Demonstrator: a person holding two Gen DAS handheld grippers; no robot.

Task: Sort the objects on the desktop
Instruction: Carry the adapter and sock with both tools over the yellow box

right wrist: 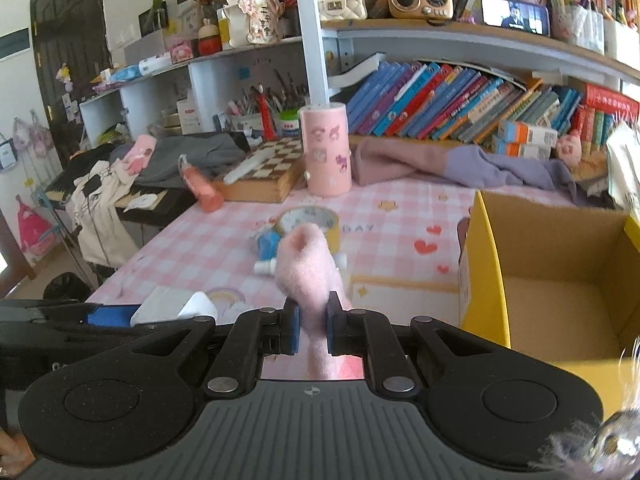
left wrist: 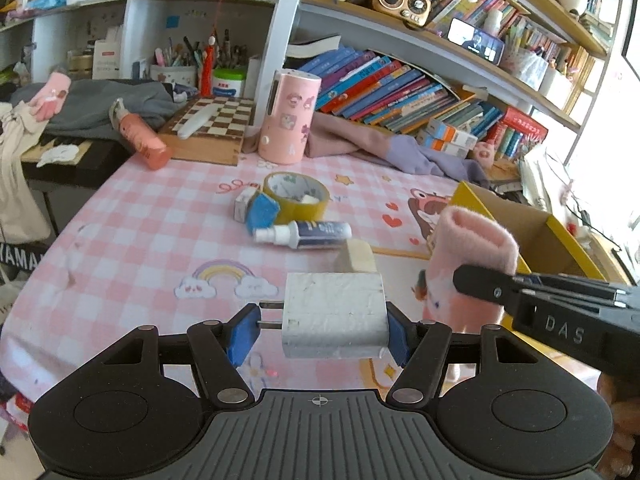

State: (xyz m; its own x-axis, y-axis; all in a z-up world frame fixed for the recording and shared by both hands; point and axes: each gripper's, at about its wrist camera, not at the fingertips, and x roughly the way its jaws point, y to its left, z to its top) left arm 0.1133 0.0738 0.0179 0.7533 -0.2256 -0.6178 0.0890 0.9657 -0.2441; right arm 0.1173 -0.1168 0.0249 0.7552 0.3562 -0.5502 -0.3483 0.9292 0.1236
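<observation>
Carry phase | left tool (left wrist: pixel 320 334) clamps white charger (left wrist: pixel 334 320) by its ends, above counter (left wrist: pixel 140 240) | right tool (right wrist: pixel 313 330) pinches pink sock (right wrist: pixel 310 276), raised beside yellow box (right wrist: pixel 486 272), likely for dropping in

The left gripper (left wrist: pixel 320 332) clamps a white plug adapter (left wrist: pixel 334 320) between its blue pads, prongs toward the left pad, above a pink checked tablecloth (left wrist: pixel 140 232). At right, the right gripper (left wrist: pixel 472 280) holds a fuzzy pink glove (left wrist: pixel 468 268) beside a yellow cardboard box (left wrist: pixel 532 236). Behind lie a tape roll (left wrist: pixel 298 196), a spray bottle (left wrist: pixel 304 234) and a blue eraser (left wrist: pixel 262 212).
</observation>
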